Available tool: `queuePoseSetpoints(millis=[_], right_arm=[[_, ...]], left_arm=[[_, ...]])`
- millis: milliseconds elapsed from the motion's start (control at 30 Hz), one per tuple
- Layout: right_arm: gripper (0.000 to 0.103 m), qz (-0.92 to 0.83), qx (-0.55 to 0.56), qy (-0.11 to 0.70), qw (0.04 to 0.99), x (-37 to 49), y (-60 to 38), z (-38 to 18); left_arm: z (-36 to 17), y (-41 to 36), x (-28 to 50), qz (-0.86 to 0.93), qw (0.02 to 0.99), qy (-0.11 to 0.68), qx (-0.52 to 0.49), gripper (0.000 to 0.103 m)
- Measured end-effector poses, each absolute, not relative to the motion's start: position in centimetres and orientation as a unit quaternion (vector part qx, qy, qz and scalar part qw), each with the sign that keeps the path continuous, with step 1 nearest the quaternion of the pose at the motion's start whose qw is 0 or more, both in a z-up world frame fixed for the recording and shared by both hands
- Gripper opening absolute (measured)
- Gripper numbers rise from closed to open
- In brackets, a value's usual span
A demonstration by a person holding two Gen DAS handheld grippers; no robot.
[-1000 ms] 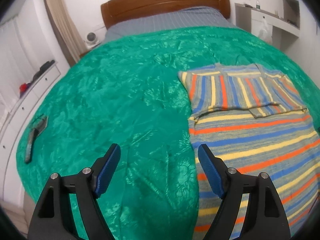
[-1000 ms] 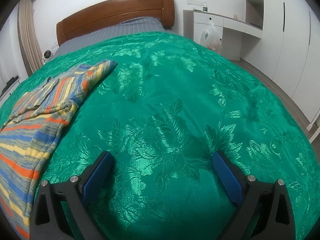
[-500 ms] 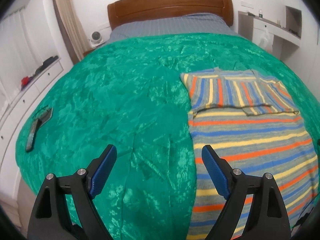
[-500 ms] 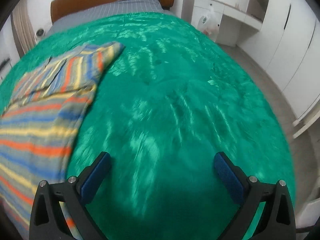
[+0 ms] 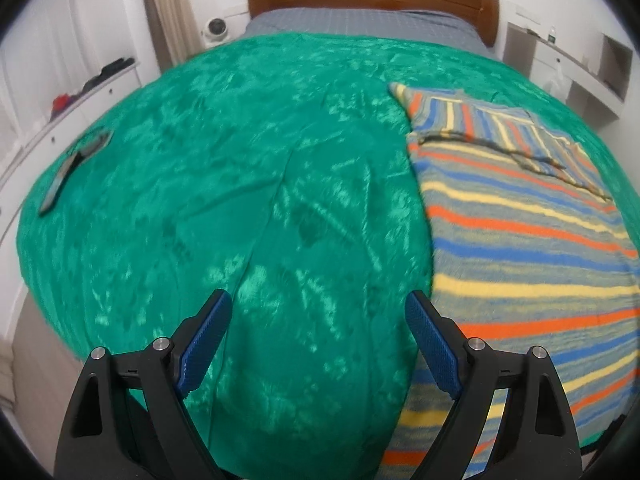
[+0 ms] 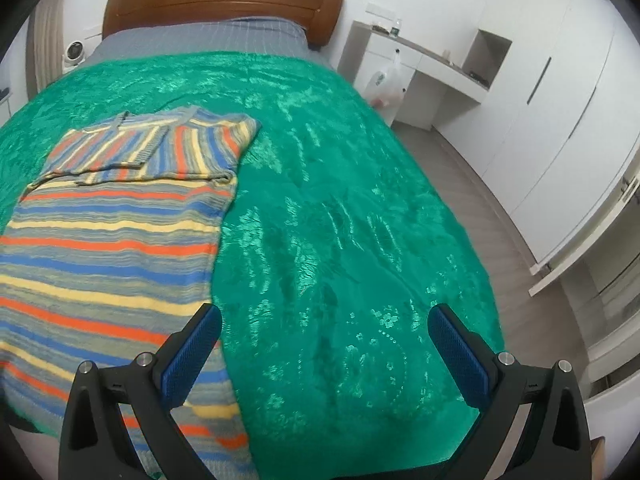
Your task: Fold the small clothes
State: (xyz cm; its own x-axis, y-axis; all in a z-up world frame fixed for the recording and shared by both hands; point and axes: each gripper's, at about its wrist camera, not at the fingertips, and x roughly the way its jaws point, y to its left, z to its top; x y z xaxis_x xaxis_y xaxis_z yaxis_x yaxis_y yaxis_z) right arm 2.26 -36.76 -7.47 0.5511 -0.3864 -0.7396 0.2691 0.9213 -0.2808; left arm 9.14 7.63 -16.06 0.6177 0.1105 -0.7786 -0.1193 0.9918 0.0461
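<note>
Left wrist view: we look down over a bed (image 5: 224, 184) under a shiny green cover, with our left hand-held gripper (image 5: 316, 332) hanging above bare cover.
Left hand-held gripper state: released, blue pads spread wide, only green cover showing between them.
Striped sweater (image 5: 520, 248): it lies flat on the cover to the right of this gripper, its near edge just beside the right pad; the sleeves are folded in across the chest at the far end.
Dark flat object (image 5: 72, 168): it rests near the left edge of the bed, well apart from the sweater; we cannot tell what it is.
Right wrist view: our right hand-held gripper (image 6: 324, 340) sits over the cover, the sweater (image 6: 112, 240) on its left.
Right hand-held gripper state: released, the left pad over the sweater's right edge, whether touching we cannot tell.
Headboard (image 6: 224, 4): brown wood, at the far end of the bed.
</note>
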Motion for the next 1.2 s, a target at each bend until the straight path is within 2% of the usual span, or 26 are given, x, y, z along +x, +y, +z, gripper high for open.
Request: queuePoseSetpoints(millis=[533, 1200], right_arm=[[0.102, -0.184, -0.083, 0.42, 0.885, 1.7, -35.3, -6.0], [0.102, -0.15, -0.081, 0.427, 0.888, 1.3, -33.4, -6.4]], left_arm=[[-15.6, 8.1, 8.3, 0.074, 0.898, 0.434, -0.006, 0.09], [-11.9, 6.3, 7.7, 0.074, 0.909, 0.409, 0.023, 0.09]])
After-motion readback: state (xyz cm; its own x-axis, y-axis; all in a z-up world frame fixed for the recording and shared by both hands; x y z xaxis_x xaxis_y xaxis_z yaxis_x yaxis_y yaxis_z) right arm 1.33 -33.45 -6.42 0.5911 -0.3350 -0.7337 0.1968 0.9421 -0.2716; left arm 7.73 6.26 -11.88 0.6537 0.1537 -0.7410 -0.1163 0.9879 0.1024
